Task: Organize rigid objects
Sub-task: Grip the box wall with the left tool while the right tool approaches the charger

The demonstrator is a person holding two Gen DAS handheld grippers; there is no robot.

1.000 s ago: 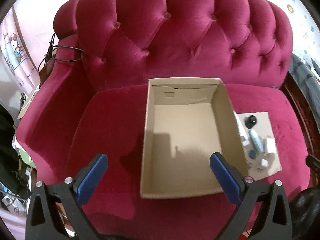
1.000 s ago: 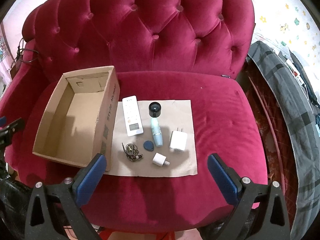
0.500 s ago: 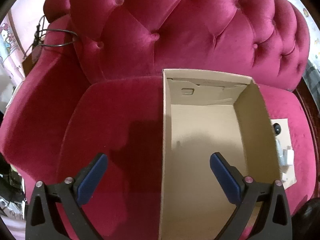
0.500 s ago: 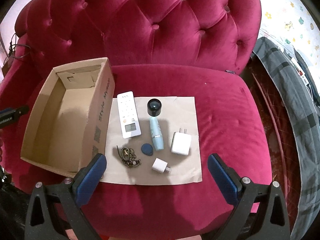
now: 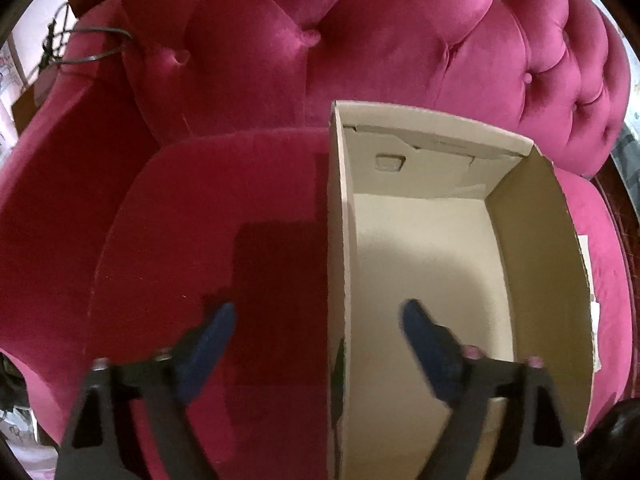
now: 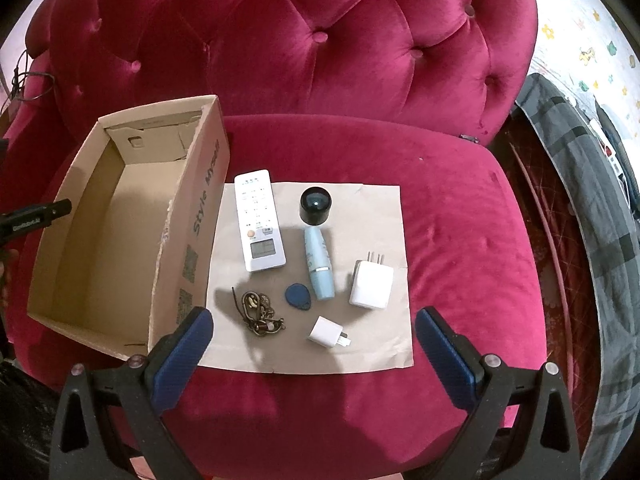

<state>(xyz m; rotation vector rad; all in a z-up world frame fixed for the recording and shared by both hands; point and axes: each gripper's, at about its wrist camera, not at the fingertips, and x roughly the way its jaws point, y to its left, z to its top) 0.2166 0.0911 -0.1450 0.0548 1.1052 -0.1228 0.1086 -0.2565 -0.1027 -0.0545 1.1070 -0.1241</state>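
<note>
the left gripper (image 5: 316, 320) has swung in over the cardboard box (image 5: 420, 264) in the last second, so the box's left wall now runs between its fingers, and the fingers have drawn a little closer; it looks set to steady or grip that wall. it is still released, holding nothing. the right gripper (image 6: 314, 334) has come lower over the brown paper sheet (image 6: 384, 216), spread wide and empty, above the items yet to be boxed: white remote (image 6: 259, 220), large charger (image 6: 371, 283), blue tube (image 6: 319, 264), black cap (image 6: 316, 205), keys (image 6: 258, 312), small plug (image 6: 328, 332), blue tag (image 6: 298, 297)
</note>
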